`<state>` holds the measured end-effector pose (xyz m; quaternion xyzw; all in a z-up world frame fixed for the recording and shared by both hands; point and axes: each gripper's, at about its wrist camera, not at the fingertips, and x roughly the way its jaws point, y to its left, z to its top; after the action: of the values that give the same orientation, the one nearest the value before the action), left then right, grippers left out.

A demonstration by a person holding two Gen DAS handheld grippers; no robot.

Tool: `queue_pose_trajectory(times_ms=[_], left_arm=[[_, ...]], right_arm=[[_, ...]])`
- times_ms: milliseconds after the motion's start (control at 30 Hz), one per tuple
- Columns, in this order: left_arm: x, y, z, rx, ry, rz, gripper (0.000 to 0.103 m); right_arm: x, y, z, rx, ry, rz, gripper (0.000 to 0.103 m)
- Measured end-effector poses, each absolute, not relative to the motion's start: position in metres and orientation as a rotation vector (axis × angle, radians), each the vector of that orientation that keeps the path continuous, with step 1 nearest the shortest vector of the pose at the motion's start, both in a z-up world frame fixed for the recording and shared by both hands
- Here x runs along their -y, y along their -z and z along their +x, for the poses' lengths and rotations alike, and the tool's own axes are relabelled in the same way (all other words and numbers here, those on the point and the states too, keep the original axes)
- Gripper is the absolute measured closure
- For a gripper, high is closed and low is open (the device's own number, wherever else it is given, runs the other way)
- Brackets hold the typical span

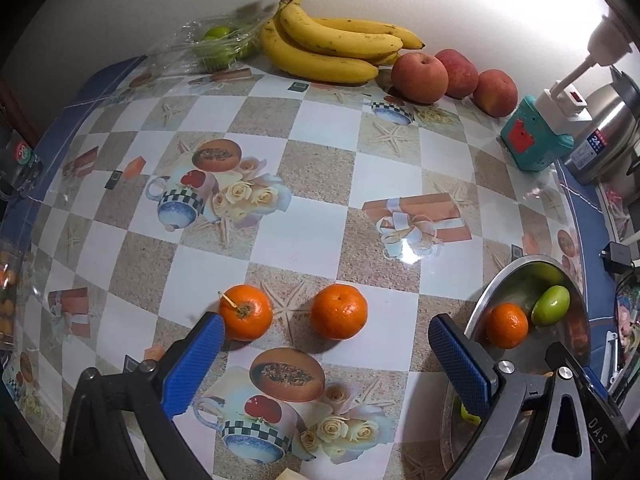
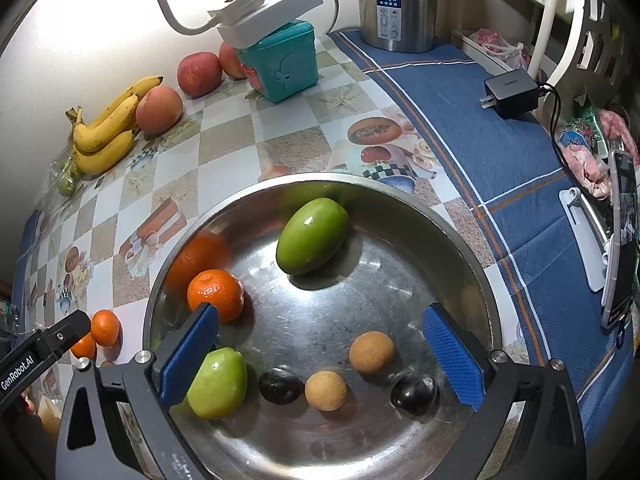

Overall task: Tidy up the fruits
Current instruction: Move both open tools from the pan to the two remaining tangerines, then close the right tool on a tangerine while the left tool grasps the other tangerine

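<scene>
White wall behind; bench [image 1: 320, 184] under checkered oilcloth printed with teapots and gift boxes, blue cloth [image 2: 500, 152] along its right side.

Steel bowl [image 2: 472, 240] at bench right edge, largest item, directly below right tool. Inside: big green fruit [image 2: 312, 236] at far side, 1 tangerine [image 2: 215, 294] against left wall with its reflection on the steel, green apple [image 2: 218, 384] near front left, 2 tan round fruits [image 2: 371, 351] and 2 dark plums [image 2: 279, 386] along front.

Steel thermos [image 2: 396, 4] at back right on blue cloth. Banana bunch [image 1: 332, 48] against wall. Teal box [image 1: 536, 136] with white power strip on top, beside thermos. 3 red apples [image 1: 419, 78] in a row between bananas and teal box. Clear plastic pack of green fruit [image 1: 218, 46] left of bananas. Black charger [image 2: 510, 90] on blue cloth.

2 loose tangerines on bench, well left of bowl: left one [image 1: 246, 312] with stem stick, touching or just beside left blue pad; right one [image 1: 339, 311] between the pads.

Left tool [image 1: 326, 344]: jaws spread wide, nothing gripped, low over loose tangerines. Right tool [image 2: 320, 352]: jaws spread wide, nothing gripped, over bowl interior.
</scene>
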<state>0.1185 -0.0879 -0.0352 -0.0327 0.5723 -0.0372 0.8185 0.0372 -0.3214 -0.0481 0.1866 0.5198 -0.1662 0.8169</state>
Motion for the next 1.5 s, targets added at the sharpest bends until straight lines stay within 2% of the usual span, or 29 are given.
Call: queue_pose_trajectory(times_ms=[400, 1000, 1233, 1267, 1333, 1400, 1467, 1500], left_arm=[[0.053, 0.028, 0.127, -1.200, 0.070, -0.135, 0.000], [-0.062, 0.023, 0.139, -1.148, -0.120, -0.316, 0.000], [-0.062, 0.029, 0.139, -1.165, -0.103, -0.323, 0.000], [-0.060, 0.031, 0.139, -1.174, -0.095, -0.320, 0.000], [-0.055, 0.036, 0.140, -1.190, -0.078, -0.319, 0.000], [-0.049, 0.040, 0.140, -1.207, -0.057, -0.321, 0.000], [-0.043, 0.045, 0.141, -1.223, -0.042, -0.318, 0.000], [-0.040, 0.048, 0.141, -1.231, -0.032, -0.312, 0.000]], right_arm=[[0.295, 0.045, 0.047, -1.113, 0.339, 0.355, 0.002], [0.182, 0.023, 0.084, -1.047, 0.044, 0.303, 0.002], [0.151, 0.032, 0.092, -1.056, -0.009, 0.248, 0.002], [0.149, 0.035, 0.093, -1.059, -0.007, 0.248, 0.003], [0.148, 0.039, 0.095, -1.062, -0.014, 0.256, 0.014], [0.148, 0.045, 0.098, -1.072, -0.022, 0.278, 0.021], [0.147, 0.050, 0.099, -1.079, -0.017, 0.285, 0.023], [0.147, 0.052, 0.100, -1.081, -0.014, 0.285, 0.027]])
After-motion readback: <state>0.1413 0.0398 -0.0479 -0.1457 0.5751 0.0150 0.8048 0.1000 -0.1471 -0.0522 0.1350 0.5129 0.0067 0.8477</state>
